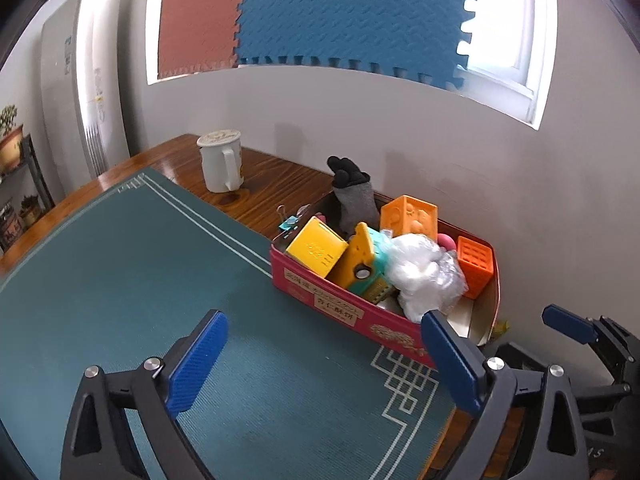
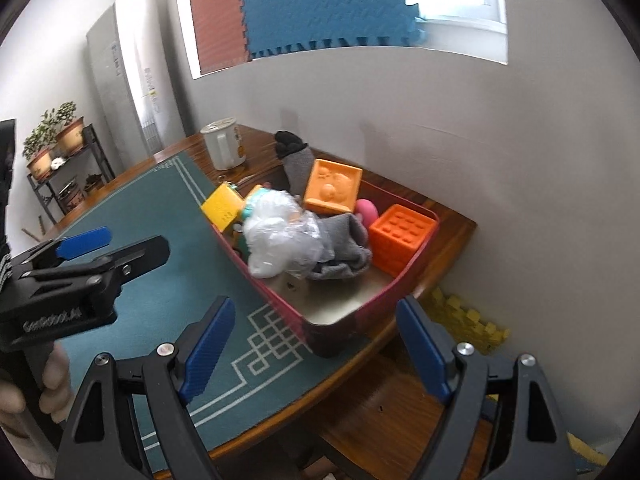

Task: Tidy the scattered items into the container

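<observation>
A red tin box (image 1: 320,294) stands at the far right of the green mat, near the wall; it also shows in the right wrist view (image 2: 396,280). It holds a yellow block (image 1: 318,250), orange blocks (image 1: 408,216), a crumpled clear plastic bag (image 1: 424,272), a grey and black sock (image 1: 354,196) and a teal and yellow toy. A teal binder clip (image 1: 290,222) sits at the box's far rim. My left gripper (image 1: 324,360) is open and empty above the mat, short of the box. My right gripper (image 2: 316,348) is open and empty near the box's near corner.
A white lidded mug (image 1: 222,162) stands on the wooden table (image 1: 272,192) behind the mat (image 1: 120,280). The wall runs close behind the box. Yellow foam pieces (image 2: 468,320) lie on the floor beyond the table's right edge. A plant shelf stands at far left.
</observation>
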